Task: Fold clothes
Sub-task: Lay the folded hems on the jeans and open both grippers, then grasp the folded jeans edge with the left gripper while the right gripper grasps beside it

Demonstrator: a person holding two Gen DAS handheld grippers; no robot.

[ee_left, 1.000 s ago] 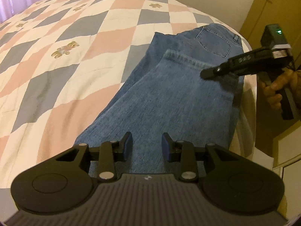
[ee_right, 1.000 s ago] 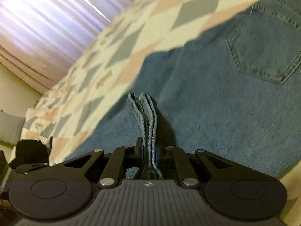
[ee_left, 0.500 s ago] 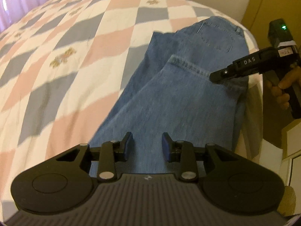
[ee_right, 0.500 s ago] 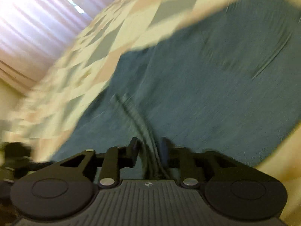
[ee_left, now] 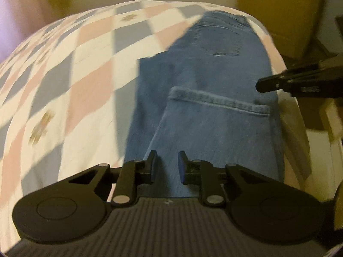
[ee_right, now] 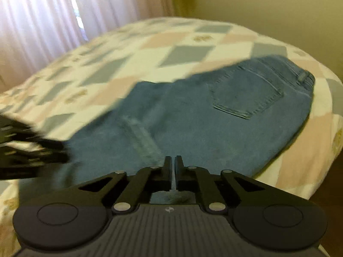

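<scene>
Because the left gripper hangs parted and empty right over the near folded edge, it sits closer to the jeans, whose long axis runs up-frame across the quilt. The right gripper, clenched on nothing, alone shows the back pocket clearly.
</scene>
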